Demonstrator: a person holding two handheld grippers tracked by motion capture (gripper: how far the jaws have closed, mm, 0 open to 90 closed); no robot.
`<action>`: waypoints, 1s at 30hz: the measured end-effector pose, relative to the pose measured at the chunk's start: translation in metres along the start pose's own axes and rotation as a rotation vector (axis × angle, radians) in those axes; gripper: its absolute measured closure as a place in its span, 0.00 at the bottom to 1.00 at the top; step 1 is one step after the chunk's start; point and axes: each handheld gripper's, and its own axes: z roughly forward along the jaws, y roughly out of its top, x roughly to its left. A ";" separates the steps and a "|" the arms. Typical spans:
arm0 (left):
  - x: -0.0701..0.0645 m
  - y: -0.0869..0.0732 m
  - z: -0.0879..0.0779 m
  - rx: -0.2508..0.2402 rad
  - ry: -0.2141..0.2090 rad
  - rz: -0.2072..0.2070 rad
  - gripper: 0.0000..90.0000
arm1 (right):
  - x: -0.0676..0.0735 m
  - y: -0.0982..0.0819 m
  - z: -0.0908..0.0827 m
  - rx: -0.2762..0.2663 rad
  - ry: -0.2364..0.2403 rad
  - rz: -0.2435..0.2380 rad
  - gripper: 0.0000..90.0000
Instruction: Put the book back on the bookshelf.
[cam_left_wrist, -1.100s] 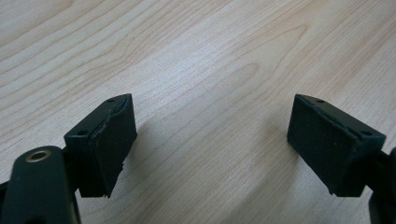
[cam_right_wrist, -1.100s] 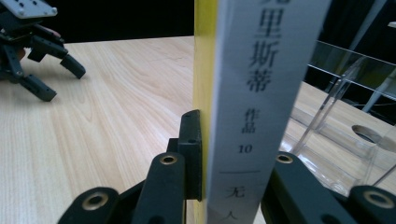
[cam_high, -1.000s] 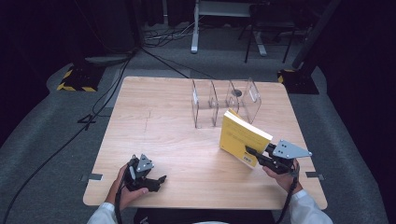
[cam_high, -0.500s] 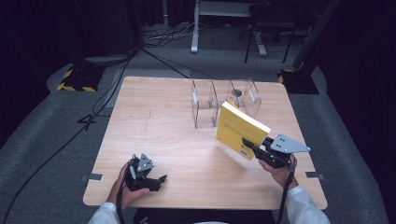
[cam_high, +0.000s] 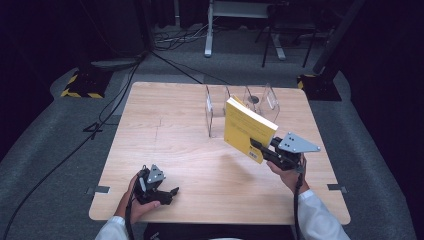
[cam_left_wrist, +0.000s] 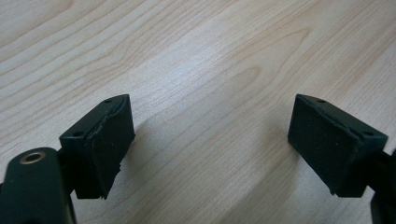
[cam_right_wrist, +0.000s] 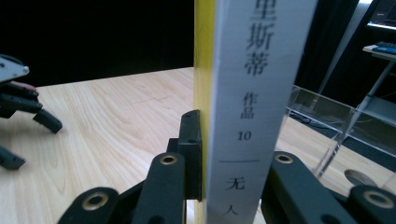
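Note:
A yellow book (cam_high: 247, 129) with a white spine (cam_right_wrist: 252, 93) is held upright and slightly tilted above the table, just in front of a clear acrylic rack (cam_high: 240, 102). My right gripper (cam_high: 260, 148) is shut on the book's lower edge, with one jaw on the yellow cover and one on the far side of the spine (cam_right_wrist: 236, 140). My left gripper (cam_high: 167, 192) rests low over the wood near the front left edge. It is open, and there is only bare table between its pads (cam_left_wrist: 112, 140). It is also visible at the far left of the right gripper view (cam_right_wrist: 28, 112).
The wooden table (cam_high: 175, 135) has open surface across its left and middle. The rack's clear dividers (cam_right_wrist: 327, 116) stand at the back centre-right, with a small round disc (cam_high: 253, 99) among them. Cables and a yellow-black striped base (cam_high: 80, 82) lie on the floor beyond.
My right gripper has lifted the book and carried it away from the person and slightly left, toward the rack. The left gripper has stayed where it was.

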 end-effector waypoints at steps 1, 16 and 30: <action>0.000 0.000 0.000 0.000 -0.001 0.003 0.17 | 0.000 0.003 0.003 0.002 -0.002 0.002 0.85; 0.000 0.000 0.000 -0.001 0.000 0.003 0.17 | -0.003 0.029 0.043 0.024 -0.089 0.028 0.85; 0.000 0.000 0.000 -0.001 0.006 0.011 0.17 | -0.013 0.038 0.087 0.059 -0.155 0.052 0.85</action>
